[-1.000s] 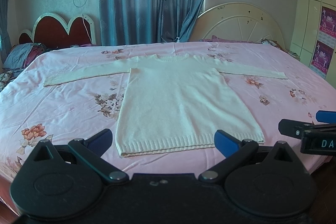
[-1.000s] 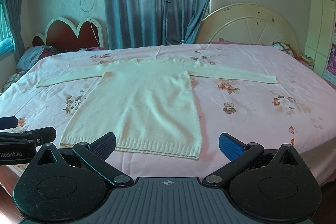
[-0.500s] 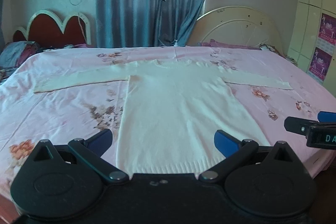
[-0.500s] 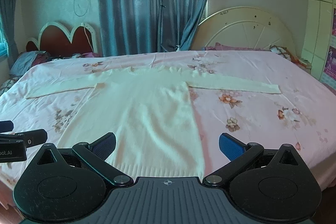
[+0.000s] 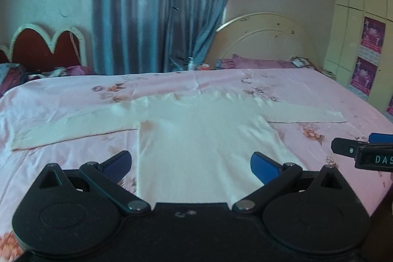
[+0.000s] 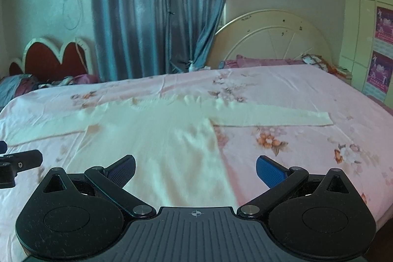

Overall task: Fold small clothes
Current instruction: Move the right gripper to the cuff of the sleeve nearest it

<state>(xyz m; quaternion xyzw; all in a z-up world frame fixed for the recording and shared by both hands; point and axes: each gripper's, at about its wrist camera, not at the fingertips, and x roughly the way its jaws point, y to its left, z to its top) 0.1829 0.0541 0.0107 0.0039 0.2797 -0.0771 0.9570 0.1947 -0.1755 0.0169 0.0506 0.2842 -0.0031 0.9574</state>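
Note:
A cream knitted sweater [image 5: 196,134] [image 6: 157,139] lies flat on the pink floral bed, neck toward the headboard and both sleeves spread out sideways. Its hem is hidden under both gripper bodies. My left gripper [image 5: 191,165] hangs open over the lower body of the sweater, nothing between its blue pads. My right gripper [image 6: 195,168] is open too, above the sweater's lower right side. In the left wrist view the right gripper's tip [image 5: 348,150] shows at the right edge; in the right wrist view the left gripper's tip [image 6: 22,161] shows at the left edge.
The pink floral bedsheet [image 5: 61,95] [image 6: 307,139] spreads wide around the sweater. A cream arched headboard [image 6: 272,38] and pillows [image 6: 260,62] stand at the back, blue curtains [image 5: 157,9] behind. A red heart-shaped headboard [image 5: 46,48] is at left, wardrobe doors [image 5: 363,23] at right.
Both grippers have moved forward over the bed toward the headboard, so the sweater's hem has slipped out of view beneath them. Both stay open.

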